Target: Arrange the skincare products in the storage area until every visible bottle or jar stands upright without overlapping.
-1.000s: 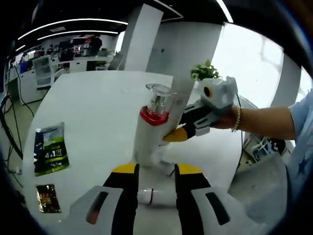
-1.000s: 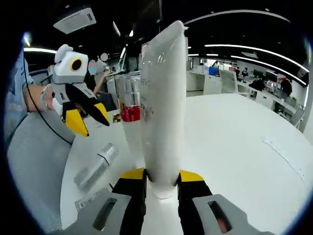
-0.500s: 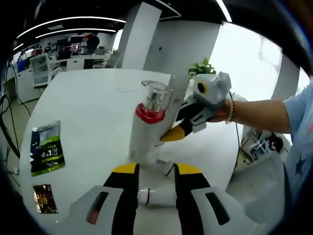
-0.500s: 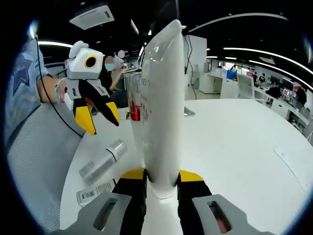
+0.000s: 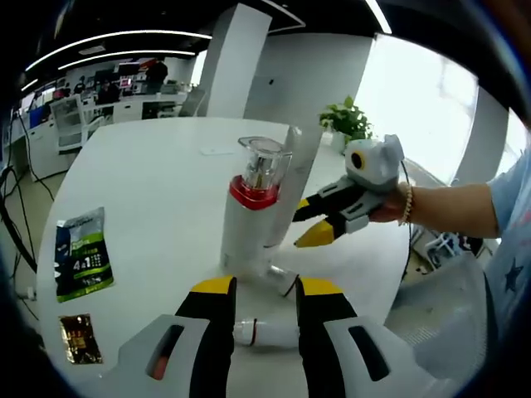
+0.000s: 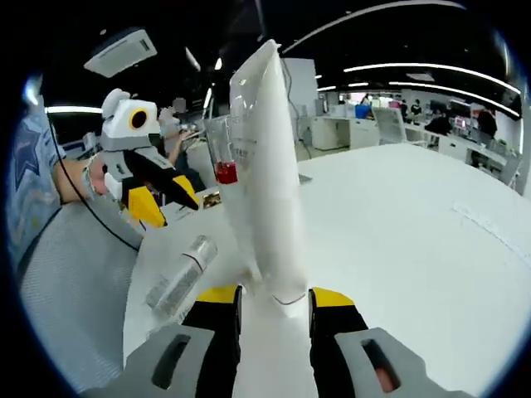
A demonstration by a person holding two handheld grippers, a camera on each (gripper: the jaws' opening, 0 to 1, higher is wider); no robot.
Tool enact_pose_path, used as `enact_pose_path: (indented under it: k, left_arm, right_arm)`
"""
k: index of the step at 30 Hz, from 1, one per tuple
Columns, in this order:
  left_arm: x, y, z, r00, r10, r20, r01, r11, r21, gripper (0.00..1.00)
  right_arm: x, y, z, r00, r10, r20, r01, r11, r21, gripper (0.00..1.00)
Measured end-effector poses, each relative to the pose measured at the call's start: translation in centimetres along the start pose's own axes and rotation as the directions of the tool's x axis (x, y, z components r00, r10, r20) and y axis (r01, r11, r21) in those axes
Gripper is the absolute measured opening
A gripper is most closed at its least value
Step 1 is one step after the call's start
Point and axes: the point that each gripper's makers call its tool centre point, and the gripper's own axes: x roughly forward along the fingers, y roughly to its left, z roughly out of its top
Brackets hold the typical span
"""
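In the right gripper view, the big white tube stands up on the white table, straight ahead at 12 o'clock from the right gripper. The right gripper's 2 jaws are spread apart, 1 on each side of the tube's base, with a small gap at each side, so they hold nothing. Just behind the tube, at 11 o'clock, stands the clear bottle with the red band. A silver bottle lies flat on the table at 9 o'clock from the tube. The left gripper hangs in the air above it, jaws apart and empty.

In the left gripper view, the bottle with the red band stands at 12 o'clock from the left gripper, and the white tube stands touching or just behind it. A small white tube lies flat between the left jaws. The right gripper is at 3 o'clock from the tube, near it. A green packet and a dark packet lie at 9 o'clock.
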Motion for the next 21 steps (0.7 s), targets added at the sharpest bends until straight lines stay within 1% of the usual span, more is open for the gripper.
enact_pose_path:
  k: [1, 2, 3, 4, 5, 6, 7, 10, 11, 12, 14, 16, 18, 21]
  left_arm:
    - [0.0, 0.1, 0.0, 1.0, 0.003, 0.0, -0.003, 1.0, -0.002, 0.24]
    - [0.0, 0.1, 0.1, 1.0, 0.007, 0.001, -0.007, 1.0, -0.005, 0.24]
    - [0.0, 0.2, 0.1, 1.0, 0.011, 0.001, -0.011, 1.0, -0.006, 0.24]
    - [-0.1, 0.3, 0.1, 1.0, 0.018, 0.004, -0.018, 1.0, -0.009, 0.24]
    - [-0.1, 0.5, 0.2, 1.0, 0.023, 0.006, -0.023, 1.0, -0.011, 0.24]
    - [-0.1, 0.6, 0.2, 1.0, 0.027, 0.006, -0.027, 1.0, -0.015, 0.24]
    - [-0.2, 0.6, 0.2, 1.0, 0.03, 0.006, -0.029, 0.999, -0.017, 0.24]
    - [-0.3, 0.9, 0.1, 0.999, 0.039, 0.005, -0.039, 0.999, -0.024, 0.24]
    - [-0.3, 0.9, 0.1, 0.999, 0.042, 0.004, -0.042, 0.999, -0.025, 0.24]
    - [-0.3, 1.0, 0.0, 0.999, 0.047, 0.002, -0.047, 0.999, -0.024, 0.24]
    - [-0.4, 1.2, -0.1, 0.998, 0.056, -0.004, -0.056, 0.998, -0.015, 0.24]
    - [-0.4, 1.3, -0.1, 0.998, 0.064, -0.004, -0.064, 0.998, -0.004, 0.24]
    - [-0.5, 1.3, 0.0, 0.997, 0.072, 0.0, -0.072, 0.997, 0.009, 0.24]
    - [-0.5, 1.4, 0.1, 0.997, 0.079, -0.001, -0.079, 0.997, 0.024, 0.24]
  right_arm:
    - [-0.3, -0.2, 0.0, 0.999, -0.037, 0.009, 0.036, 0.999, 0.028, 0.22]
    - [-0.8, -0.1, -0.2, 0.998, -0.056, -0.004, 0.056, 0.998, 0.038, 0.19]
    - [-1.1, 0.3, 0.0, 0.998, -0.059, 0.005, 0.059, 0.998, 0.035, 0.17]
    - [-1.3, 0.9, 0.3, 0.998, -0.062, 0.017, 0.061, 0.997, 0.052, 0.17]
    - [-1.5, 1.6, 0.5, 0.997, -0.073, 0.013, 0.071, 0.992, 0.1, 0.18]
    - [-1.6, 1.9, 0.7, 0.996, -0.084, 0.015, 0.082, 0.991, 0.11, 0.2]
    - [-1.7, 2.3, 0.8, 0.994, -0.112, 0.0, 0.111, 0.984, 0.142, 0.21]
    - [-1.7, 2.9, 1.3, 0.98, -0.195, -0.028, 0.197, 0.967, 0.164, 0.18]
    - [-1.6, 3.1, 1.2, 0.977, -0.208, -0.047, 0.213, 0.963, 0.165, 0.19]
    - [-1.5, 3.5, 1.2, 0.969, -0.238, -0.063, 0.246, 0.952, 0.18, 0.2]
    - [-1.1, 4.1, 0.7, 0.956, -0.277, -0.102, 0.291, 0.939, 0.183, 0.21]
    - [-0.6, 4.9, 0.5, 0.952, -0.282, -0.119, 0.301, 0.935, 0.19, 0.23]
    - [0.2, 5.8, 0.1, 0.948, -0.294, -0.125, 0.313, 0.932, 0.181, 0.25]
    - [1.2, 6.2, -0.8, 0.944, -0.307, -0.121, 0.321, 0.938, 0.127, 0.27]
